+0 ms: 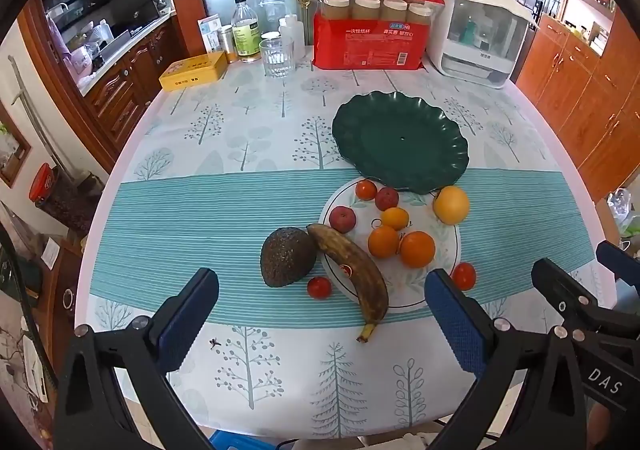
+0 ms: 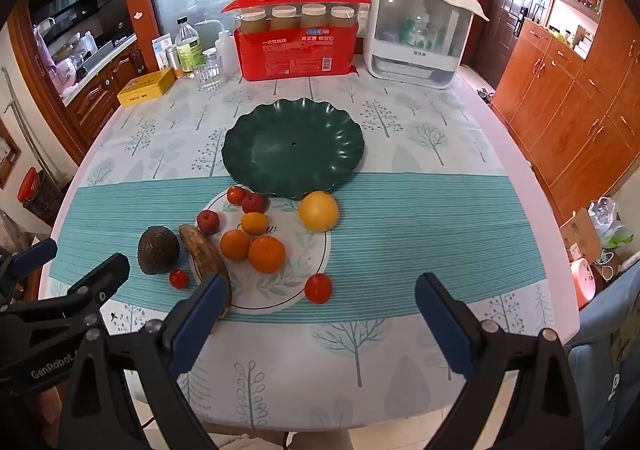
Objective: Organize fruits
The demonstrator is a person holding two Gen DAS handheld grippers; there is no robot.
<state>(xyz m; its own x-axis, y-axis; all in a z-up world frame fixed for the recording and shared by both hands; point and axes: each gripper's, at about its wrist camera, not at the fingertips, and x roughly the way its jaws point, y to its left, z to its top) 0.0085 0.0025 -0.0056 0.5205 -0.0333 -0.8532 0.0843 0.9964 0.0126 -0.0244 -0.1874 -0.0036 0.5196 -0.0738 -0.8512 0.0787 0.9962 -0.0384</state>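
both tools spread, empty, above counter edge. banana lay at 12 o'clock of left tool, long axis 11-to-5; right tool faced tomato.

Left gripper: I see its jaws spread wide, blue pads facing each other, nothing between them.
Right gripper: I see it spread wide too, holding nothing.
Relation: side by side, both level, pointing forward.
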